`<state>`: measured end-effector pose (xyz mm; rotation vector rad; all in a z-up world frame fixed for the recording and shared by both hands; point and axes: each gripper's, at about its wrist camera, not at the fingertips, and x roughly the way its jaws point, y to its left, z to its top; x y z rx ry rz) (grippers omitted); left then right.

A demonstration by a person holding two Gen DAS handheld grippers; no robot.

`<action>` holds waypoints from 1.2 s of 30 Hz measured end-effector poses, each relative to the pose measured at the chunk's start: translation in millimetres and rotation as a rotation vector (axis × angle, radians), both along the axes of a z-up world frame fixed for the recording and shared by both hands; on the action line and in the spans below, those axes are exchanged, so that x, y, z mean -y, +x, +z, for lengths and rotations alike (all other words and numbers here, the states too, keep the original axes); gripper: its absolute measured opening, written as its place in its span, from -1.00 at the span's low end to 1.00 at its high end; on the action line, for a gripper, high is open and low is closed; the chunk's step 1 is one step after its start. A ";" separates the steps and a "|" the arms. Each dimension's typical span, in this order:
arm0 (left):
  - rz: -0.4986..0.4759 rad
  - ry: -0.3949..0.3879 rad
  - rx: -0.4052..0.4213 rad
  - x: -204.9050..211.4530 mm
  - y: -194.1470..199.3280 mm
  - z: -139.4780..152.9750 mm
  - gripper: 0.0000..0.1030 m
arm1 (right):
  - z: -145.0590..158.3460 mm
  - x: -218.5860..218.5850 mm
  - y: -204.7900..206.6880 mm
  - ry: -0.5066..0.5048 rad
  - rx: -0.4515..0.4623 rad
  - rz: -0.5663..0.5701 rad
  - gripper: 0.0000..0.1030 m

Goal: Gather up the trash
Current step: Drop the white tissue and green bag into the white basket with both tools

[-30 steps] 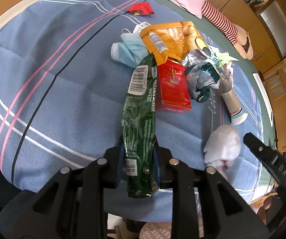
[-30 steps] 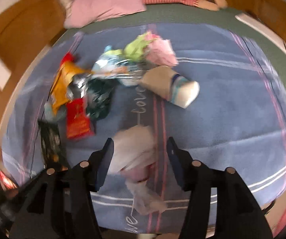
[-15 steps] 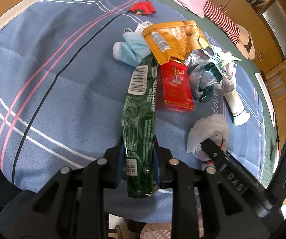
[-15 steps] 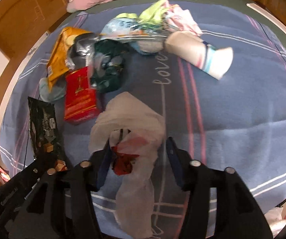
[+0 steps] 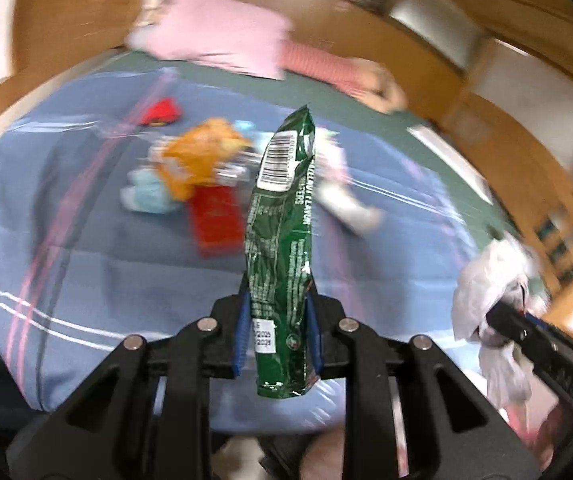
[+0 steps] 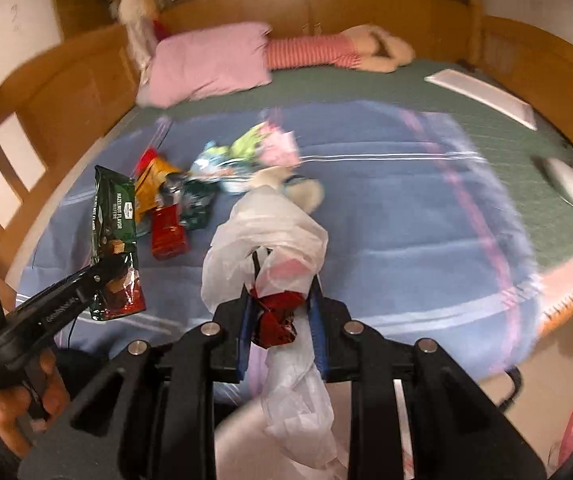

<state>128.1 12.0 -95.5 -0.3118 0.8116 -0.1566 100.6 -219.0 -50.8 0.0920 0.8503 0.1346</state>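
Left claw [image 5: 278, 334] clamps the lower part of the green wafer packet [image 5: 282, 240], which stands up off the blue blanket [image 5: 86, 240]; right claw [image 6: 282, 320], whose jaws have just been closing, pinches a white plastic bag [image 6: 264, 236] with a red wrapper [image 6: 276, 318] caught inside, its tail hanging loose below. Both items hang clear of the bed near its foot edge, while the orange bag [image 5: 194, 160], red box [image 5: 214, 216] and other litter lie mid-blanket toward the pink pillow [image 6: 206, 64]. Judgement: keep both grips firm and carry level so the loose bag tail does not snag; no bin identifiable in view.
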 end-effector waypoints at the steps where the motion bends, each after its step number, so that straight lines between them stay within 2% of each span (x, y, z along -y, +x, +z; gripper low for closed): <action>1: -0.035 -0.011 0.005 4.9 -5.0 4.2 -0.52 | 3.2 9.7 -11.1 0.000 0.004 -0.015 -0.50; 3: -0.144 -0.031 0.020 24.2 -19.8 16.2 -0.52 | 8.2 33.0 -35.2 -0.014 0.007 -0.060 -0.50; 5: -0.233 -0.017 0.036 47.2 -37.0 27.0 -0.52 | 7.5 52.7 -58.9 -0.045 -0.004 -0.110 -0.50; 10: -0.425 0.097 0.078 105.4 -84.9 41.1 -0.52 | -17.0 79.2 -99.2 -0.057 -0.101 -0.153 -0.49; 14: -0.486 0.161 0.104 130.6 -109.5 42.3 -0.52 | -43.7 88.2 -110.3 -0.046 -0.194 -0.187 -0.47; 17: -0.511 0.196 0.121 140.7 -121.5 44.0 -0.52 | -52.5 95.0 -113.7 -0.002 -0.256 -0.183 -0.19; 19: -0.519 0.214 0.131 145.3 -126.0 45.4 -0.52 | -44.9 99.0 -118.5 0.023 -0.222 -0.202 0.04; 20: -0.522 0.219 0.131 145.1 -122.7 45.3 -0.52 | -38.3 101.6 -120.1 0.031 -0.189 -0.218 0.09; 28: -0.588 0.218 0.102 152.9 -120.5 38.1 -0.47 | 4.6 130.2 -138.7 0.086 0.017 -0.370 0.12; 29: -0.610 0.216 0.092 154.9 -121.0 35.9 -0.38 | 7.6 134.7 -141.0 0.098 0.035 -0.392 0.14; 31: -0.666 0.208 0.055 160.6 -122.2 30.0 -0.02 | 10.6 143.0 -141.5 0.122 0.044 -0.416 0.17; 32: -0.683 0.203 0.042 162.3 -122.2 27.6 0.31 | 10.8 145.8 -141.7 0.134 0.042 -0.424 0.17; 33: -0.692 0.202 0.038 163.2 -122.9 25.7 0.48 | 10.7 147.4 -141.5 0.140 0.041 -0.428 0.17; 36: -0.664 0.212 0.032 161.3 -119.2 22.8 0.59 | 10.3 147.5 -142.8 0.140 0.038 -0.443 0.17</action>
